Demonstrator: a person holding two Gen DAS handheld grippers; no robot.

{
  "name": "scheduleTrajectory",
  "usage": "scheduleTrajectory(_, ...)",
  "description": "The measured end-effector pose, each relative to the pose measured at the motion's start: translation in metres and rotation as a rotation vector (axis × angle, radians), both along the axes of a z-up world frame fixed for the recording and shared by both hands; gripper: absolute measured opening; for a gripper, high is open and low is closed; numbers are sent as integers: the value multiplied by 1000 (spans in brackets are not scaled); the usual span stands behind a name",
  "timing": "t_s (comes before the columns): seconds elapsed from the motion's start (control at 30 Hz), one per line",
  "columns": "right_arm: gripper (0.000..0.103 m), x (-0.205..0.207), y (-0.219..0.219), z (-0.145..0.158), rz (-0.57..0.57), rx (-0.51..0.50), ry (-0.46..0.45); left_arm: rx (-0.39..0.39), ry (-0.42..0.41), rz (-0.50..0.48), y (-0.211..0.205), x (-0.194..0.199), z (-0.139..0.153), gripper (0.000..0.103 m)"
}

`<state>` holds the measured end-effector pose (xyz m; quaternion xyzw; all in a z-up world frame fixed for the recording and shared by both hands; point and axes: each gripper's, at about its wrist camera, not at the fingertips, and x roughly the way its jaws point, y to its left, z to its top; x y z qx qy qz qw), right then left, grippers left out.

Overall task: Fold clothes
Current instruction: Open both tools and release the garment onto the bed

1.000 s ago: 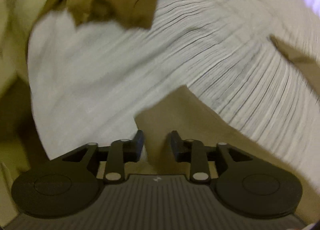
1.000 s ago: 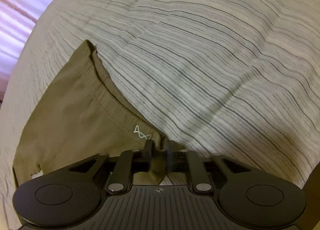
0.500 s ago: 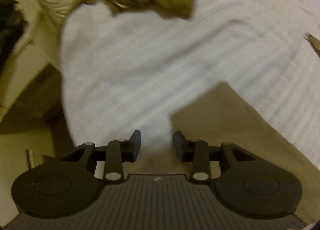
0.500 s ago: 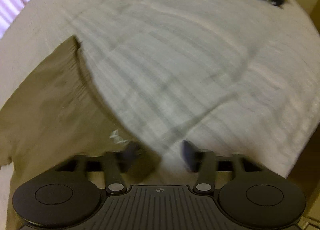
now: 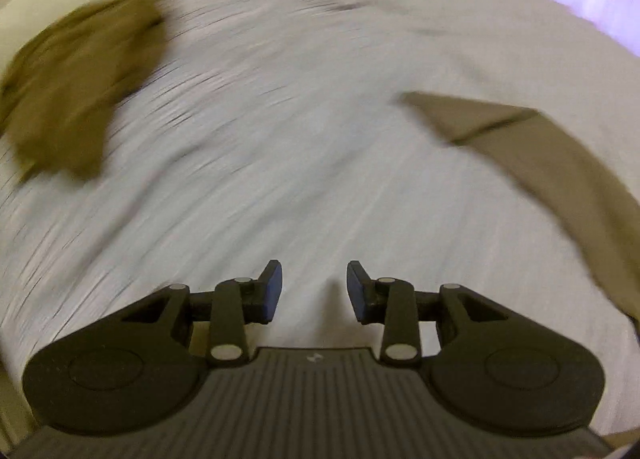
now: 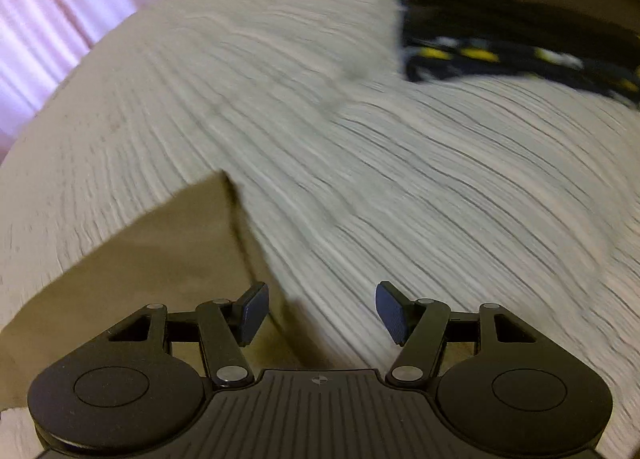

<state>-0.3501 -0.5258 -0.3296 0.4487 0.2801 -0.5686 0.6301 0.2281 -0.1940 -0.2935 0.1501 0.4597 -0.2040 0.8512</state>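
Observation:
A folded olive-tan garment (image 5: 560, 179) lies flat on the striped bedspread (image 5: 300, 139) at the right of the left wrist view. My left gripper (image 5: 314, 291) hangs open over bare bedspread, nothing between its fingers. The same folded garment (image 6: 140, 279) fills the lower left of the right wrist view. My right gripper (image 6: 322, 313) is open wide just past its right edge, holding nothing. A crumpled brown garment (image 5: 80, 87) lies in a heap at the far left of the left wrist view. Both views are blurred by motion.
A black cloth with yellow and white markings (image 6: 500, 43) lies at the far right of the bedspread (image 6: 440, 179). Pale curtains (image 6: 60, 19) hang beyond the bed on the left. The bed's edge drops off at the lower right of the right wrist view.
The right gripper let go of the olive-tan garment's corner and opened wide. Both grippers pulled away from the garment, which stays flat on the bed. The left gripper swung off the cloth onto bare bedspread.

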Motion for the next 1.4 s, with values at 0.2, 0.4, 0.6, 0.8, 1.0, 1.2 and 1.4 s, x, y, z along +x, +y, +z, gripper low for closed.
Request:
scheduleTrajectory(0.2,63,25,-47,-3,-32,-14,-23,116,-218,-357,-91,-3,-15,38)
scheduleTrajectory(0.4,63,44,-46,-13,-63,47,-5,312,-319,-635,-158,21,-68,40)
scheduleTrajectory(0.6,63,61,-30,-18,-62,62,35,244,-323,-534,-209,105,-65,43)
scheduleTrajectory(0.8,63,62,-24,-11,-67,61,55,103,-263,-229,-207,184,-26,37)
scheduleTrajectory(1.0,63,61,-17,-7,-84,55,60,-114,83,-97,-157,193,-37,39)
scheduleTrajectory(1.2,63,60,-10,-4,-79,53,96,-260,194,36,-145,187,-74,3)
scheduleTrajectory(1.4,63,51,1,14,-35,-10,149,-64,-131,-210,-158,165,-68,6)
